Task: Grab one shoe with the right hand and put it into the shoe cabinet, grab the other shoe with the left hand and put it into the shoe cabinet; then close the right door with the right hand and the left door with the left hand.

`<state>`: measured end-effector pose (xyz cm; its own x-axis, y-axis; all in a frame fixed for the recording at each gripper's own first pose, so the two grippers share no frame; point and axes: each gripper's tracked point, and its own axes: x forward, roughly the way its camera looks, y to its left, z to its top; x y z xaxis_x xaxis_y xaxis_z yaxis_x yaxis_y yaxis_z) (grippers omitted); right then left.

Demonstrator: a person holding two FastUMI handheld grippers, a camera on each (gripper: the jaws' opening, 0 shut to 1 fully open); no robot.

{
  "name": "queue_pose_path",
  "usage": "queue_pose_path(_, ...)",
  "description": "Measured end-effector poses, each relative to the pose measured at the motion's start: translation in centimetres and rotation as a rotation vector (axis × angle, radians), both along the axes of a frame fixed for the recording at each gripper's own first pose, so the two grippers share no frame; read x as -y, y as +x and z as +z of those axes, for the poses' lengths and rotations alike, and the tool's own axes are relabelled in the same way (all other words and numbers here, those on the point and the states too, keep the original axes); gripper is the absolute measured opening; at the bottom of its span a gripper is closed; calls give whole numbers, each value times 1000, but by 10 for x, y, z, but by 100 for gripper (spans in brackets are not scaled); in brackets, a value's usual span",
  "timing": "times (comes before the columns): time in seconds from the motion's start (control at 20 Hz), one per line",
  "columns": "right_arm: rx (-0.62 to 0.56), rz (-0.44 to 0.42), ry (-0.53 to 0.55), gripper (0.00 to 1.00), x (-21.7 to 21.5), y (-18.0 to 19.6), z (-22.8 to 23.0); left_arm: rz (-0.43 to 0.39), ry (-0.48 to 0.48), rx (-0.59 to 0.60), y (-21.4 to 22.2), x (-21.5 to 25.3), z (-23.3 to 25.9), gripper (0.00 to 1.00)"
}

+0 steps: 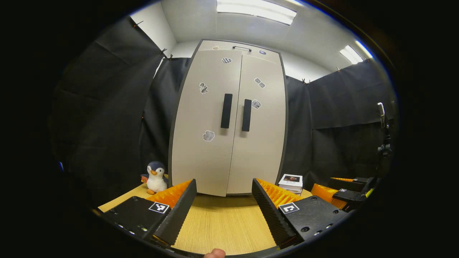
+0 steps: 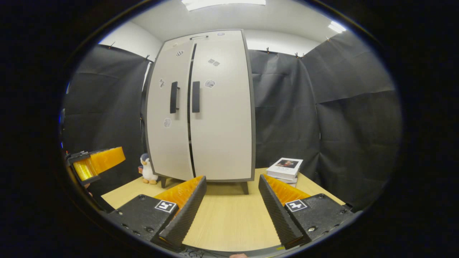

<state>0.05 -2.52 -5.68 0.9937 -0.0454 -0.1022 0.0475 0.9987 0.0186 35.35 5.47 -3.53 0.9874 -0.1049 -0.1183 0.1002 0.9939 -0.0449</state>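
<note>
On the surface (image 1: pixel 222 229), a toy penguin (image 1: pixel 156 177) sits left of the cabinet (image 1: pixel 229 122), books (image 1: pixel 291 182) right. Both doors are shut and no shoes lie outside, so the task looks finished. The left gripper (image 1: pixel 224 200) and right gripper (image 2: pixel 231 199) hang before it, jaws apart and empty.

The shoe cabinet (image 1: pixel 229 122) stands with both doors shut, so its interior is hidden. The stickers (image 1: pixel 208 135) on its doors are too small to identify. In the right gripper view, the plush penguin (image 2: pixel 146 169) is partly hidden behind the cabinet's corner. The lower books of the stack (image 1: pixel 291 182) are covered by the top one. A fingertip (image 1: pixel 214 253) is cut off at the bottom edge.
</note>
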Motion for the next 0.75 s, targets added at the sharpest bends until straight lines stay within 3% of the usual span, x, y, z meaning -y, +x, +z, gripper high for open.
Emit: queue_pose_path(0.75,3,-5,-3,95,0,2,2,-7,-5,-8,3,1,-4,95)
